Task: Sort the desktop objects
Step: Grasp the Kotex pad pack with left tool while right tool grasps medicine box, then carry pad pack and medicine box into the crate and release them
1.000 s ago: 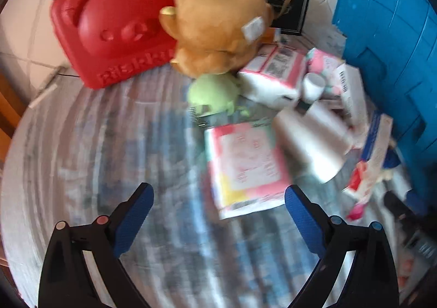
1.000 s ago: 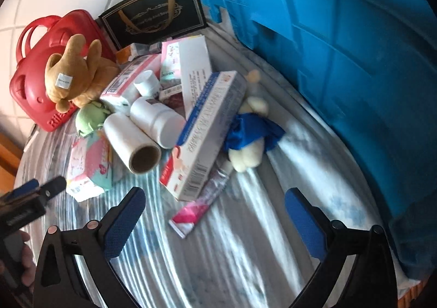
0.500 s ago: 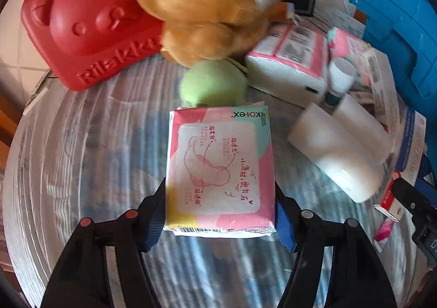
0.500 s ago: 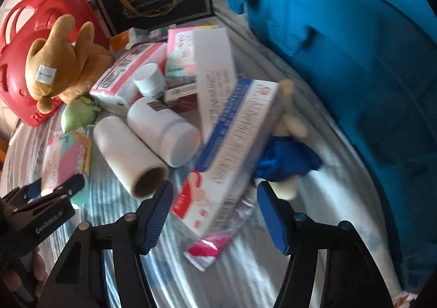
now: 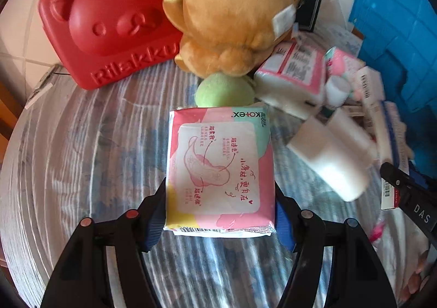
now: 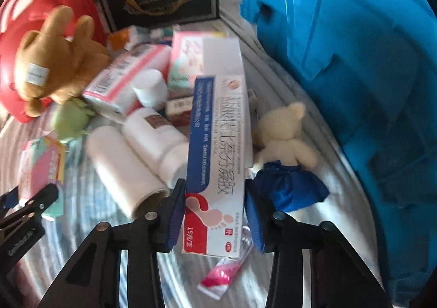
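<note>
- The left gripper point(image 5: 220, 215) is clamped on the near end of the sanitary pad pack point(image 5: 220, 171); the pack's long axis runs straight forward from the jaws, on the tablecloth point(image 5: 82, 157).
- The right gripper point(image 6: 214, 216) has just been closing on the ointment box point(image 6: 218, 160), pads at its near end; the box also points forward.

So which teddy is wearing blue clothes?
The small cream teddy lying beside the blue bin. It wears a blue outfit; the bigger brown teddy by the red case wears none.

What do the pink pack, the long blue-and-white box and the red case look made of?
Pink pack: soft glossy plastic film, probably; rounded, puffy edges. Box: printed card, with crisp folded edges and a slight sheen. Red case: moulded hard plastic, with an embossed bear face and lettering.
</note>
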`<state>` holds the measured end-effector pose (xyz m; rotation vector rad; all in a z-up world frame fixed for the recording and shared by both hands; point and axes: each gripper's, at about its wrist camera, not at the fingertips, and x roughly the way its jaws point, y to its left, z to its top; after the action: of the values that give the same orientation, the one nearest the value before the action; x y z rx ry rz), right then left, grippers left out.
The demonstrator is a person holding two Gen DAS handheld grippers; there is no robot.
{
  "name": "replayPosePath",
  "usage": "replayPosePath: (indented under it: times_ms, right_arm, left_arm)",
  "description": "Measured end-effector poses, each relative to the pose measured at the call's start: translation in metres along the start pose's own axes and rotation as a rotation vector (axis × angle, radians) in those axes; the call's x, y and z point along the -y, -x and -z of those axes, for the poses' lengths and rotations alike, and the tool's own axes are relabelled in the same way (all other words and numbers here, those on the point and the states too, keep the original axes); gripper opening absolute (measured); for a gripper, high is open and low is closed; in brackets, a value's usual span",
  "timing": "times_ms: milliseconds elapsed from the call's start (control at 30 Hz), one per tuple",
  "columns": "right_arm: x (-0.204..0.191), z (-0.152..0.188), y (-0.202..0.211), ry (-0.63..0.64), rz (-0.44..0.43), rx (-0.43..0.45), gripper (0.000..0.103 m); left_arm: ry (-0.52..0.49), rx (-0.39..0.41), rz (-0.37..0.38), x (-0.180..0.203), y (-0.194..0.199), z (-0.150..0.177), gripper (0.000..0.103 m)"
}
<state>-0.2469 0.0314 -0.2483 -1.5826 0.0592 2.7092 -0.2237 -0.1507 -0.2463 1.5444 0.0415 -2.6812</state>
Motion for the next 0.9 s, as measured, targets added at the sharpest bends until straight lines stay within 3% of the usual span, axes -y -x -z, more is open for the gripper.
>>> replayPosePath:
  times_ms: [300, 567, 900]
  right_arm:
    - [0.002, 0.003, 0.078, 0.017, -0.096, 0.128, 0.040]
    - [0.009, 0.005, 0.175, 0.040, -0.131, 0.311, 0.040]
    - [0.064, 0.025, 0.312, 0.016, -0.147, 0.557, 0.040]
  left_arm:
    - [-0.020, 0.109, 0.034, 0.011, 0.067, 0.000, 0.066]
    - [-0.031, 0.232, 0.081, 0.026, 0.146, 0.004, 0.066]
    - [-0.124, 0.451, 0.178, 0.088, 0.257, 0.001, 0.066]
